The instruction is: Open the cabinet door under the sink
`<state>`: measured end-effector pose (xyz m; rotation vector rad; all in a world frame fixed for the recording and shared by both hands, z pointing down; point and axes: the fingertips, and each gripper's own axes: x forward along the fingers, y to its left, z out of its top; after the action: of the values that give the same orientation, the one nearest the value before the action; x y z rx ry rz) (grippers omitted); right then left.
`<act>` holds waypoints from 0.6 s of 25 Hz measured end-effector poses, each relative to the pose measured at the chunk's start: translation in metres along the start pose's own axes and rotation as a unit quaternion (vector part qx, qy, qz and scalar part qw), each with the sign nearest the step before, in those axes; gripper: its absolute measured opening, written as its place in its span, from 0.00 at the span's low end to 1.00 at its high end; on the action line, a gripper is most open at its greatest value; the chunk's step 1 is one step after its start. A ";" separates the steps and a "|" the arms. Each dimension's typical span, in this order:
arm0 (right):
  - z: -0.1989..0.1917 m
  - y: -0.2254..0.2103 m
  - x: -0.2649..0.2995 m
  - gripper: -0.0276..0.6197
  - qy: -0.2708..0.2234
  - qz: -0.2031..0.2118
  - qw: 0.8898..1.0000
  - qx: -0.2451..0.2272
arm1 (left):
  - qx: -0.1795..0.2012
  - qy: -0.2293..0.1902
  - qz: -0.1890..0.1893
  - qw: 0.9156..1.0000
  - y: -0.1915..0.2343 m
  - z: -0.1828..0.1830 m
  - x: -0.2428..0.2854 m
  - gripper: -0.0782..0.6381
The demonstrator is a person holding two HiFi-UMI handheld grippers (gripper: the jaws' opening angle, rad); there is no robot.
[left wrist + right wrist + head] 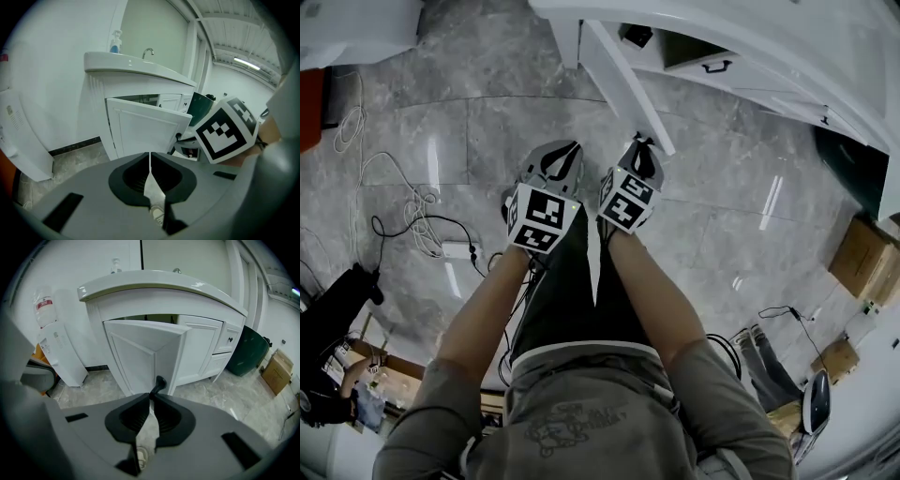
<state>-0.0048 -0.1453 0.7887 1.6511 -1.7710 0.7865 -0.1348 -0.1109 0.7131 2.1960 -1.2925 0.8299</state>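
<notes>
The cabinet door (136, 352) under the sink (159, 282) stands swung partly open, straight ahead of both grippers. The right gripper (151, 397) is clamped by its jaw tips on the door's black handle (160, 381). The left gripper (150, 157), just beside it, has its jaws pressed together on nothing and is clear of the door.

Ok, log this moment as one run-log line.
cabinet door: swung partly open | right gripper: shut on handle | left gripper: shut, empty
</notes>
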 end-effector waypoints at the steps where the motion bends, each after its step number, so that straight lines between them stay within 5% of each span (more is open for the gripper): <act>1: -0.005 0.008 -0.004 0.11 0.009 0.003 1.000 0.002 | -0.006 0.004 0.002 1.000 0.001 -0.004 -0.003 0.14; 9: -0.047 0.094 -0.045 0.11 0.078 0.061 0.994 0.042 | -0.049 0.035 0.024 0.998 0.017 -0.042 -0.029 0.14; 15: -0.062 0.131 -0.050 0.19 0.081 0.128 0.989 -0.007 | -0.089 0.046 0.058 0.993 0.050 -0.074 -0.049 0.14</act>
<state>-0.1313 -0.0590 0.7876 1.3264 -1.8876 0.9899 -0.2173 -0.0555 0.7363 1.9384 -1.4023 0.8153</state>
